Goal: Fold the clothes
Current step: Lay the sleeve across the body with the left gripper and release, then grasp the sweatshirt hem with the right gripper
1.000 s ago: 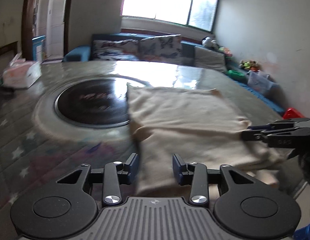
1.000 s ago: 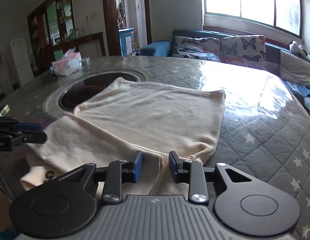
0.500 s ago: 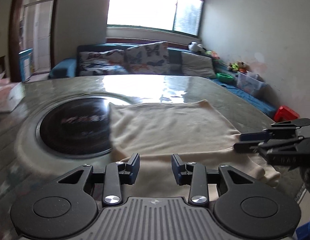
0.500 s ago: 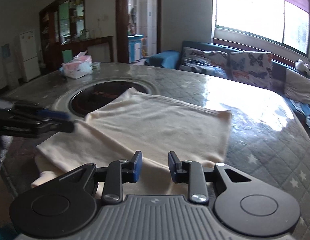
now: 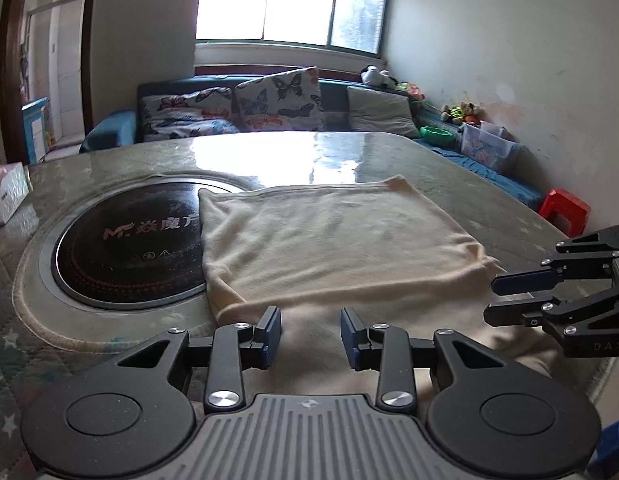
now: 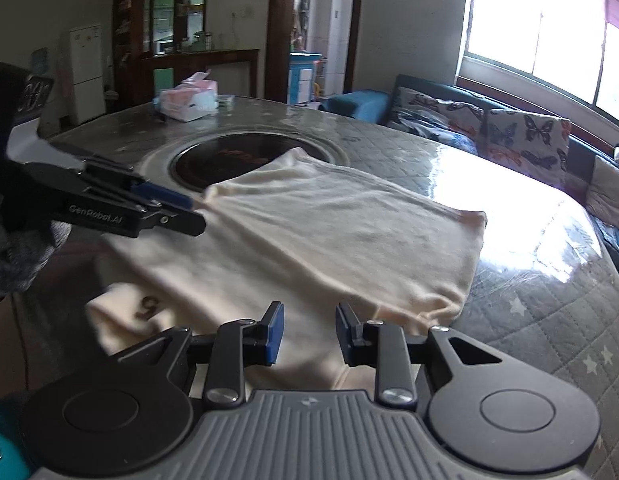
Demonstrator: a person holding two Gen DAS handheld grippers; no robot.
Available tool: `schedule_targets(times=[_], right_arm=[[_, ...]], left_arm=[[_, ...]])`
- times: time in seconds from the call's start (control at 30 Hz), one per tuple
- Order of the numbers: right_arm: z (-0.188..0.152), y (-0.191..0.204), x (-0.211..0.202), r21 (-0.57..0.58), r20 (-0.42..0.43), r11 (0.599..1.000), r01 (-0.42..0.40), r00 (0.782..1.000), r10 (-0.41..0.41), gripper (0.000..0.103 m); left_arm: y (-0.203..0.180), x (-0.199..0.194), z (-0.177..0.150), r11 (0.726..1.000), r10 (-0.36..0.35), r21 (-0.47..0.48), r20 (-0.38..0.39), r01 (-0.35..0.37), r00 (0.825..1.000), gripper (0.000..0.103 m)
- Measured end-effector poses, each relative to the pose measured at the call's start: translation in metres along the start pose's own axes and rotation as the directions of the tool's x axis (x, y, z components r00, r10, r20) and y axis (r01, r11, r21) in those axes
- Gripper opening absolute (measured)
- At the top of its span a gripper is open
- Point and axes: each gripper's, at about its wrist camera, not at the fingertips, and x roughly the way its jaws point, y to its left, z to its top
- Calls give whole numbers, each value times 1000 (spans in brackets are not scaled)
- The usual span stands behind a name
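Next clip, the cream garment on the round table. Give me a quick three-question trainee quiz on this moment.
1. True or false: the cream garment partly covers the dark round cooktop.
2. What sits between the left gripper fingertips? A) cloth B) nothing
3. What box stands at the table's far edge?

Key:
1. True.
2. B; the right gripper is likewise empty, jaws apart.
3. A tissue box.

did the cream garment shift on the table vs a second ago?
Cannot tell. Both cameras moved, so the framing changed. The cream garment overlaps the round black cooktop along its left edge as before, and the folded shape looks the same.
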Motion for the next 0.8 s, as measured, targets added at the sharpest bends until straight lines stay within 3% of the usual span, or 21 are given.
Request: schedule_targets(times=[0.17,0.37,0.47,0.7,0.8], right_arm=[[-15,9,-7,-18,-27,1000,-16,1000,16,27],[-16,12,-15,-14,5,1000,-3,1000,3,27],[-20,11,-9,-6,-18,1000,-2,1000,2,28],[-18,8,-26,12,3,1000,-9,1000,9,29],[-18,9,-33,-9,-1,1000,6,1000,-6,42]], left_arm=[[-18,-13,-14,996,-39,77,-13,40,999,36],[-29,-27,-25,986,-42,158,-22,45,999,36],[-26,-37,-27,984,-29,174,-24,32,999,36],[-30,-56,-45,956,-22,293,-29,30,999,41],[-39,-50,-52,941,-35,335,-26,41,999,41]])
